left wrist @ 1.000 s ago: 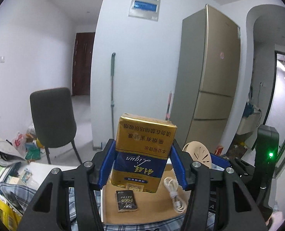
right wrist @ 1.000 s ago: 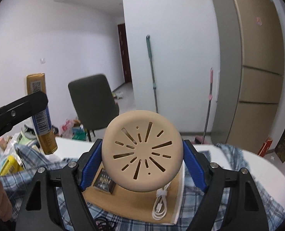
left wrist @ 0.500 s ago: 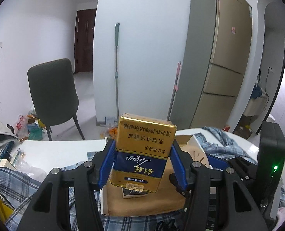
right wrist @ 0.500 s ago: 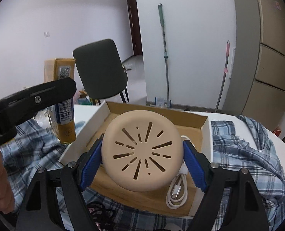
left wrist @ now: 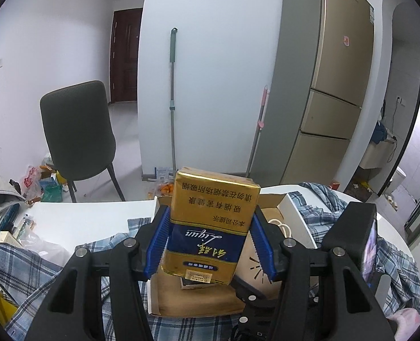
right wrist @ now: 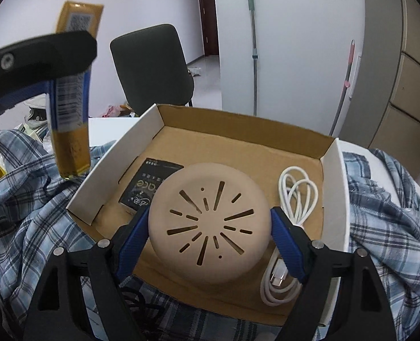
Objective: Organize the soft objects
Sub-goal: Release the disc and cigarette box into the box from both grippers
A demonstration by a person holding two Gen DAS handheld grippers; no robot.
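My left gripper (left wrist: 210,241) is shut on a gold and blue carton (left wrist: 210,227), held upright above the near left part of an open cardboard box (left wrist: 298,221). In the right wrist view the carton (right wrist: 70,108) hangs left of the box (right wrist: 238,139). My right gripper (right wrist: 208,233) is shut on a beige round disc with slots (right wrist: 208,227), low inside the box. A black packet (right wrist: 147,184) and a coiled white cable (right wrist: 295,196) lie on the box floor.
The box rests on a blue plaid shirt (right wrist: 386,221) spread over a white table (left wrist: 82,216). A dark chair (left wrist: 76,130), a mop (left wrist: 172,99) and a fridge (left wrist: 323,85) stand beyond. Clutter lies at the table's left edge (left wrist: 8,227).
Both grippers have tilted down and moved forward over the box. The disc has come down inside the box, and the carton has closed in on the box's left side.
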